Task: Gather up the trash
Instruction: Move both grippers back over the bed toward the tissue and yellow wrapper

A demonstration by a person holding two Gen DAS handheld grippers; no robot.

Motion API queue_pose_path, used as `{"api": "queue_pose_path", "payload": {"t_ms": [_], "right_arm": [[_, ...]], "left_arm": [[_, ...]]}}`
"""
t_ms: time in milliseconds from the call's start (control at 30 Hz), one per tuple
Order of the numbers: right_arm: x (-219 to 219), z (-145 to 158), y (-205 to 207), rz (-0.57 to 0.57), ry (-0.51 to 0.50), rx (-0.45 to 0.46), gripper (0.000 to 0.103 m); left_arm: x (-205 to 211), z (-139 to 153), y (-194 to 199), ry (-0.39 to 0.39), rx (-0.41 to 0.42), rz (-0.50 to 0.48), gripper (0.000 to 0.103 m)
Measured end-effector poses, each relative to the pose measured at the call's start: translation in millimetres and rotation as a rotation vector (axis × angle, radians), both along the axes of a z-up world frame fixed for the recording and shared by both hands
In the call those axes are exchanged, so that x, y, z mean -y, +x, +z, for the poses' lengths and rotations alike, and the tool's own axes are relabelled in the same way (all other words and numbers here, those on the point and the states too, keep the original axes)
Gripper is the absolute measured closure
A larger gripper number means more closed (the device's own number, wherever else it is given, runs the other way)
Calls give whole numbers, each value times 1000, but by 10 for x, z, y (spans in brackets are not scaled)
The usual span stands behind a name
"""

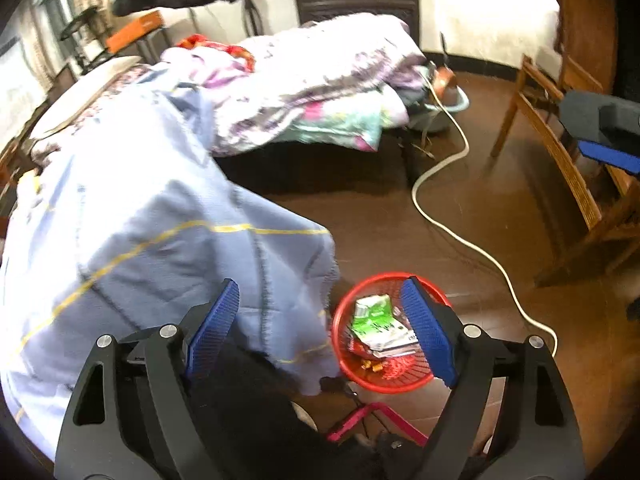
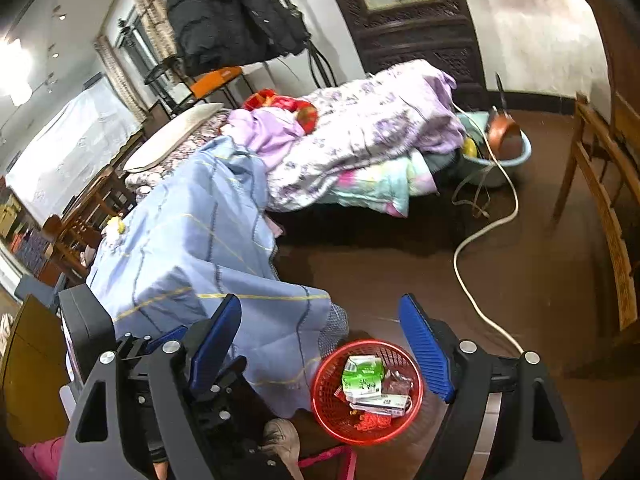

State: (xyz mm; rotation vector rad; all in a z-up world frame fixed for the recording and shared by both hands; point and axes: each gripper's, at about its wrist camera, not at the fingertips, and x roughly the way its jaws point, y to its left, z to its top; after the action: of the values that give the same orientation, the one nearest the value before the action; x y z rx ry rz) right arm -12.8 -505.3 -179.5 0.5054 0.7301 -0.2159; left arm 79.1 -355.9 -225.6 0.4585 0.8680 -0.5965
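A red mesh basket [image 1: 394, 382] stands on the brown floor beside the bed. Inside it lie a green and white carton [image 1: 374, 314] and several wrappers. My left gripper [image 1: 320, 282] hangs above the basket, open, its blue pads [image 1: 216, 320] wide apart and holding nothing. In the right wrist view the same basket [image 2: 326, 404] with the carton [image 2: 362, 376] sits low between the fingers. My right gripper [image 2: 320, 300] is open too, with nothing between its pads [image 2: 426, 348]. The left gripper's body shows at that view's lower left.
A light blue blanket [image 1: 140, 240] hangs off the bed right next to the basket, with a purple floral quilt [image 2: 368, 128] behind. A white cable [image 1: 460, 236] snakes over the floor. A wooden chair [image 2: 600, 184] stands right, a pink stool frame [image 1: 376, 412] below, a basin [image 2: 504, 160] farther back.
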Motion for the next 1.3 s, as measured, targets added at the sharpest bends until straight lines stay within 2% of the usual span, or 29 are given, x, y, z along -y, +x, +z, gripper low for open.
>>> {"api": "queue_pose_path", "payload": {"t_ms": [133, 367, 467, 633, 1133, 1200, 1300], "right_arm": [[-195, 206, 11, 36, -28, 30, 22], [-589, 578, 26, 107, -95, 81, 18], [-800, 768, -2, 126, -163, 108, 16], [-1065, 990, -23, 161, -214, 140, 14], [-2020, 1645, -8, 279, -285, 229, 10], [-2156, 1700, 31, 298, -278, 244, 6], [-2310, 1713, 182, 324, -261, 245, 6]], "left_arm": [[-244, 254, -15, -55, 51, 50, 20], [-673, 789, -90, -135, 222, 165, 15], [-915, 1063, -102, -195, 275, 212, 15], [-1291, 1350, -161, -260, 327, 271, 13], [-2513, 1833, -420, -417, 426, 425, 8], [-2625, 1854, -419, -424, 429, 438, 7], [-2805, 1845, -355, -419, 438, 479, 7]]}}
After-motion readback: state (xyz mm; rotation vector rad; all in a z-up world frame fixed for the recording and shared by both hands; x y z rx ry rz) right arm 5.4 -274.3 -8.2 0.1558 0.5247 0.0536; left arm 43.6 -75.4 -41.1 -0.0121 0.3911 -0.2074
